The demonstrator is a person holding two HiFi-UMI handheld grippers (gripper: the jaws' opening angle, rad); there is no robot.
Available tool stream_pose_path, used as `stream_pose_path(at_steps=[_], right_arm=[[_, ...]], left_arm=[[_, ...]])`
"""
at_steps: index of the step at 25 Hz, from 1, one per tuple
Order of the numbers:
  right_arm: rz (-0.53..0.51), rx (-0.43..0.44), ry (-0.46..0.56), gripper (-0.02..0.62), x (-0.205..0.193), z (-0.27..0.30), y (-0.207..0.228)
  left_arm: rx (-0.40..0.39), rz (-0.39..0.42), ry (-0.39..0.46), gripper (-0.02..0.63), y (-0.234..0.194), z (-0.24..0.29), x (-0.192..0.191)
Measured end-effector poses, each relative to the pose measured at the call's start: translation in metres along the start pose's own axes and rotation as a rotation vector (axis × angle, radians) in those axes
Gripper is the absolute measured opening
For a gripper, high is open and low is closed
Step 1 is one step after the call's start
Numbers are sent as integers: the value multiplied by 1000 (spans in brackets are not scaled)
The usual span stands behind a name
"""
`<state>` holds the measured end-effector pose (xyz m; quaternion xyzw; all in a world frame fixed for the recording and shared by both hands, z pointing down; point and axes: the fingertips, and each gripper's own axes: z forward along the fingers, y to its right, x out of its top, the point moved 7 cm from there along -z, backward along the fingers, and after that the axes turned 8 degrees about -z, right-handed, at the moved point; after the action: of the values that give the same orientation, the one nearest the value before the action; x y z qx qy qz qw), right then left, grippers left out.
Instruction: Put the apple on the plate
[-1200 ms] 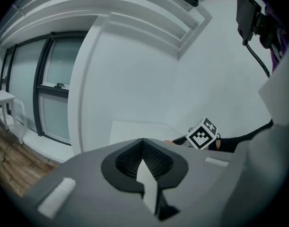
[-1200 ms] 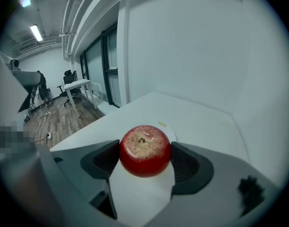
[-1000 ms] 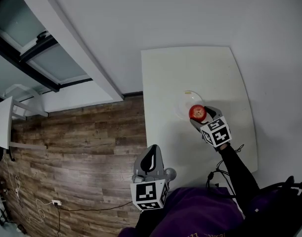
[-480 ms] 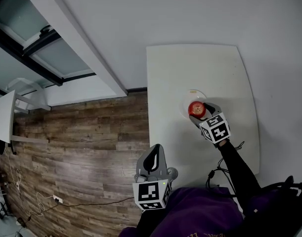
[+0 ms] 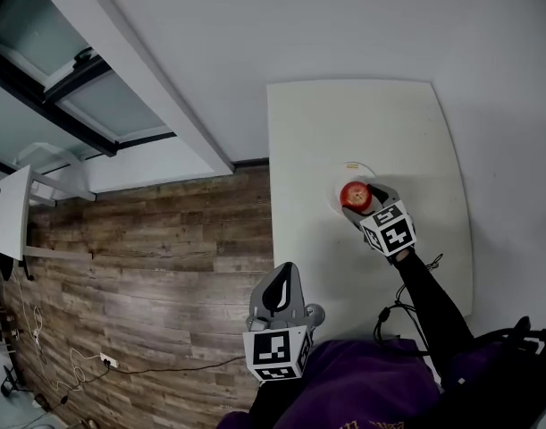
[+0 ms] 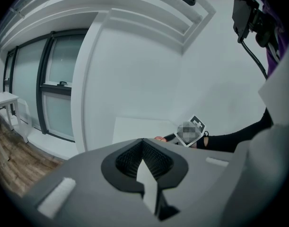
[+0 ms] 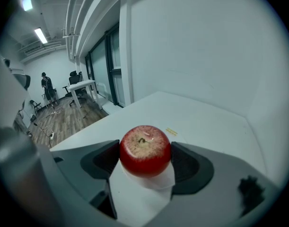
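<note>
A red apple (image 5: 354, 194) sits between the jaws of my right gripper (image 5: 357, 200), which is shut on it. The apple is over the near part of a small white plate (image 5: 352, 168) on the white table (image 5: 344, 114). Whether it touches the plate I cannot tell. In the right gripper view the apple (image 7: 144, 149) is stem up, with both dark pads (image 7: 104, 161) pressed to its sides. My left gripper (image 5: 278, 286) is held off the table's near left corner, over the wooden floor, jaws together and holding nothing. Its pads (image 6: 156, 160) meet in the left gripper view.
A black cable (image 5: 390, 311) lies at the table's near edge by the right arm. Wooden floor (image 5: 147, 248) runs left of the table, with a window wall (image 5: 121, 105) beyond. A white desk (image 5: 9, 213) stands far left. A person (image 7: 48, 86) stands far off.
My right gripper has carried the apple a little to the left and further over the plate. The left gripper has hardly moved.
</note>
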<state>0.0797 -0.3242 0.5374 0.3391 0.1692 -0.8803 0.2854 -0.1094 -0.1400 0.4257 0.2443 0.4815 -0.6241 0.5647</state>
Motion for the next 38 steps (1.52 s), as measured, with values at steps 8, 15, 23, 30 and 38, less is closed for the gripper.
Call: stream_pose_path(at_steps=[8, 15, 23, 30, 38], right_arm=[[2, 4, 8, 337, -2, 3, 2], [24, 0, 34, 337, -4, 3, 3], [-2, -2, 103, 337, 3, -1, 0], [-16, -18, 134, 337, 8, -10, 2], [-5, -70, 212, 337, 18, -37, 5]], left_arm=[[2, 3, 0, 6, -1, -1, 0], [-3, 5, -1, 6, 0, -1, -1], [-8, 7, 2, 6, -1, -2, 1], [-14, 13, 7, 6, -1, -1, 2], [-35, 26, 12, 6, 4, 3, 2]])
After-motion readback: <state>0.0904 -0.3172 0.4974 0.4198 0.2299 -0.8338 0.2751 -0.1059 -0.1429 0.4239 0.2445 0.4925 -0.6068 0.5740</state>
